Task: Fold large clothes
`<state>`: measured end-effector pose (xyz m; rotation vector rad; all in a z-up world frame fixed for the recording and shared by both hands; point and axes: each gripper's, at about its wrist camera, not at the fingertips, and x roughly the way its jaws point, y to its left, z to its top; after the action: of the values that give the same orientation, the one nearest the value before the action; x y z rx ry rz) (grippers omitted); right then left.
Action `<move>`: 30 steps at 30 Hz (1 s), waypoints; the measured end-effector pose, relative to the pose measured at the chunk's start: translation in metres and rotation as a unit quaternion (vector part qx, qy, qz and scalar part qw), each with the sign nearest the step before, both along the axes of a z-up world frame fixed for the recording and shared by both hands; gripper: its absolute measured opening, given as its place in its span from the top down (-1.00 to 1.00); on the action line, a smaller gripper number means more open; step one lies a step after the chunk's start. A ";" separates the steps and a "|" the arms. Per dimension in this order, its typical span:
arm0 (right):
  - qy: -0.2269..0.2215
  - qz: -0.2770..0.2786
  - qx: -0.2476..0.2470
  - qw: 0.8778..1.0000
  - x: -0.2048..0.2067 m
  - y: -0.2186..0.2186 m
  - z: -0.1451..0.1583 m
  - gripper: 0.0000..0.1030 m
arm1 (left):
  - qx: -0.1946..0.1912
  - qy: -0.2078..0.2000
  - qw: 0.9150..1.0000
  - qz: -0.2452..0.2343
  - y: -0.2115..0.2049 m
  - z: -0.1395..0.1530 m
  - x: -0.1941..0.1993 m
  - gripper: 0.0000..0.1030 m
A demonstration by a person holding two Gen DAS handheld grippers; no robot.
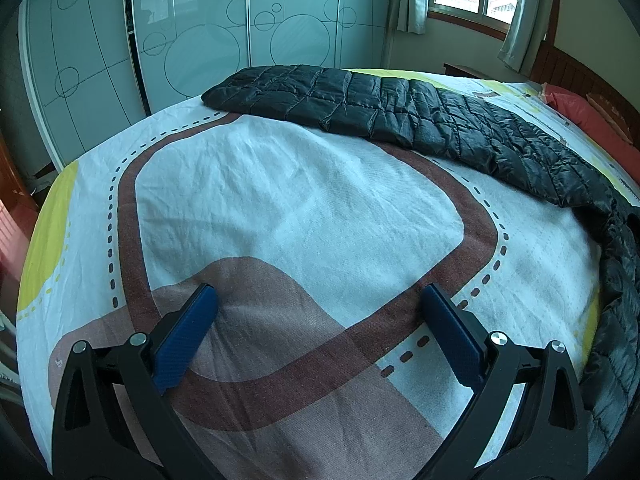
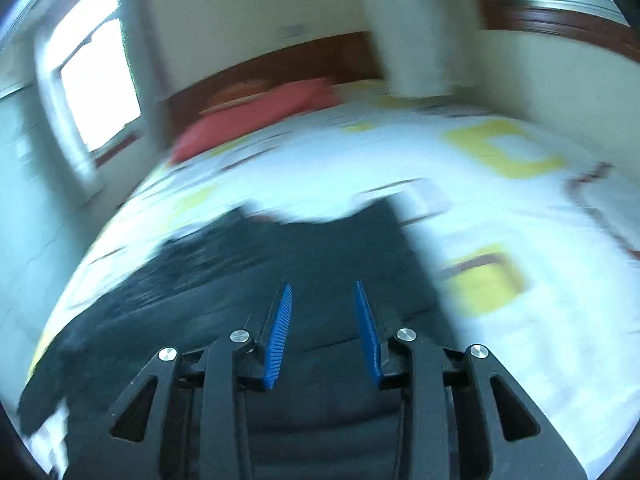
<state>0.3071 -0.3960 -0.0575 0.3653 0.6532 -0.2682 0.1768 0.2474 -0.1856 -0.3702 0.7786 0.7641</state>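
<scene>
— Which step is this?

— Early in the fold, I judge. The black quilted jacket (image 1: pixel 400 120) lies stretched along the far side of the bed (image 1: pixel 280 208), running from the far left corner toward the headboard (image 2: pixel 280 64) end, with one part spilling down over the bed's right edge. It looks doubled lengthwise at most; not yet a compact bundle.

— And the grippers?

— The left gripper (image 1: pixel 318 300) hangs over the near part of the bed, jaws wide apart, nothing between them, well apart from the jacket. The right gripper (image 2: pixel 322 300) is above the dark fabric; its view is smeared, but the blue pads (image 2: pixel 280 332) stand a little apart with a clear gap and no cloth in it.

— What does the next move call for?

— Probably a fresh pinch on a jacket edge, each gripper taking a corner, so that one end can be carried over the other. The slippery padded shell may slide, so the bite should be deep.

— Count things for me.

— One jacket, one bed, two grippers, one red pillow (image 2: pixel 256 114), two windows (image 2: pixel 96 80) in the right view.
</scene>
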 end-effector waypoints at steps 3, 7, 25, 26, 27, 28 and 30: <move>0.030 -0.003 0.004 1.000 0.007 -0.017 -0.025 0.74 | 0.001 0.001 1.000 0.000 0.000 0.000 0.000 -0.96; 0.083 0.028 0.004 0.996 0.021 -0.007 -0.068 0.77 | 0.001 0.001 1.000 0.000 -0.001 -0.001 0.000 -0.96; 0.099 0.039 0.015 0.994 0.083 -0.020 -0.080 0.77 | 0.002 0.001 1.000 0.000 -0.001 -0.001 0.000 -0.96; 0.101 0.036 0.012 0.994 0.082 -0.019 -0.074 0.77 | 0.002 0.001 1.000 0.000 0.000 -0.001 0.000 -0.96; 0.096 0.035 0.006 0.995 0.080 -0.015 -0.067 0.76 | 0.002 0.001 1.000 0.000 -0.001 -0.001 0.000 -0.96; 0.086 0.039 0.001 0.996 0.078 -0.011 -0.061 0.76 | 0.003 0.001 1.000 0.000 -0.002 -0.001 0.000 -0.96; 0.069 0.042 -0.022 0.997 0.073 0.002 -0.052 0.72 | 0.003 0.001 1.000 0.000 -0.001 -0.001 0.000 -0.96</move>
<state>0.3805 -0.3936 -0.1090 0.2777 0.7946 -0.2276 0.1768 0.2462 -0.1870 -0.3638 0.7788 0.7663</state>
